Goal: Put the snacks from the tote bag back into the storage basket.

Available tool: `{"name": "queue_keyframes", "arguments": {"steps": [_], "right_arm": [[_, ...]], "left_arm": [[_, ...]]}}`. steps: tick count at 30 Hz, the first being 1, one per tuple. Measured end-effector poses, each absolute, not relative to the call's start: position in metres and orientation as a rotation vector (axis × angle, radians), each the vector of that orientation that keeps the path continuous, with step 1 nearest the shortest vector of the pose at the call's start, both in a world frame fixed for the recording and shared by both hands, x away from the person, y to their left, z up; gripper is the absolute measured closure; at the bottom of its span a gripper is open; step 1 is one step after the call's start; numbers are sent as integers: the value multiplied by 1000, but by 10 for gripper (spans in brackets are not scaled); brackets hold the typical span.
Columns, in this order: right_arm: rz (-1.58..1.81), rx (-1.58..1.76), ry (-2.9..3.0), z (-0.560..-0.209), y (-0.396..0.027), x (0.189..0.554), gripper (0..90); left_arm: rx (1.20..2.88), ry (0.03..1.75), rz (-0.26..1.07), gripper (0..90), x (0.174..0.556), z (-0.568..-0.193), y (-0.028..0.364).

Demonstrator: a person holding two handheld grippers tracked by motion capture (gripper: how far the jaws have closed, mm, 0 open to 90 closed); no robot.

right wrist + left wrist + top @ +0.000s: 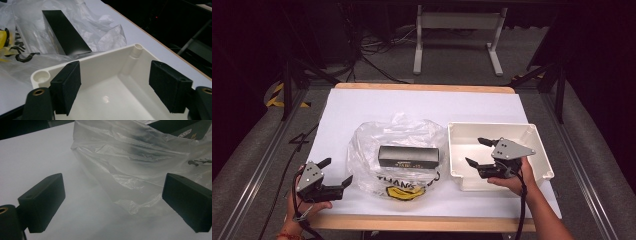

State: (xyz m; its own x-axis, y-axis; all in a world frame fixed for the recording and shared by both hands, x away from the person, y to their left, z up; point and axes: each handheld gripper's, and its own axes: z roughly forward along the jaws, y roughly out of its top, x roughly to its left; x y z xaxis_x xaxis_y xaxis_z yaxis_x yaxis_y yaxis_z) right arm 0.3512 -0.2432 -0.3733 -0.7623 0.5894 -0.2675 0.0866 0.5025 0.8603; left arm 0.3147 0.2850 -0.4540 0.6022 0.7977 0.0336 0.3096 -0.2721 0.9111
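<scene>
**High view: two open grippers flank a bagged black box**

High view has the white table (362,105) bare along its 12 o'clock edge and at 9 o'clock, leaving free room beyond the clear plastic bag (397,150) at centre. A black box (408,156) lies on its side inside the bag, whose printed end with a yellow mark points to 6 o'clock. Just beside the bag, at 3 o'clock, stands a white bin (492,132) with nothing in it.

The left gripper (337,172) sits at 8 o'clock near the table's front edge, jaws wide apart and holding nothing, the bag's edge just ahead of them. The right gripper (479,151) hovers over the bin, jaws partly open, gripping nothing.

The box's gold lettering is too small to read, and the bag's crumpled film blurs its outline. The right gripper's hand (517,177) hides the bin's front wall.
</scene>
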Motion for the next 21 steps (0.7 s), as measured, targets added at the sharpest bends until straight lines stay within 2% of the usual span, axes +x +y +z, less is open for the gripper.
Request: {"name": "queue_keyframes", "arguments": {"steps": [21], "right_arm": [[1158, 342, 2430, -348, -194, 387, 322]], "left_arm": [[1844, 888, 615, 55, 305, -454, 290]]}}
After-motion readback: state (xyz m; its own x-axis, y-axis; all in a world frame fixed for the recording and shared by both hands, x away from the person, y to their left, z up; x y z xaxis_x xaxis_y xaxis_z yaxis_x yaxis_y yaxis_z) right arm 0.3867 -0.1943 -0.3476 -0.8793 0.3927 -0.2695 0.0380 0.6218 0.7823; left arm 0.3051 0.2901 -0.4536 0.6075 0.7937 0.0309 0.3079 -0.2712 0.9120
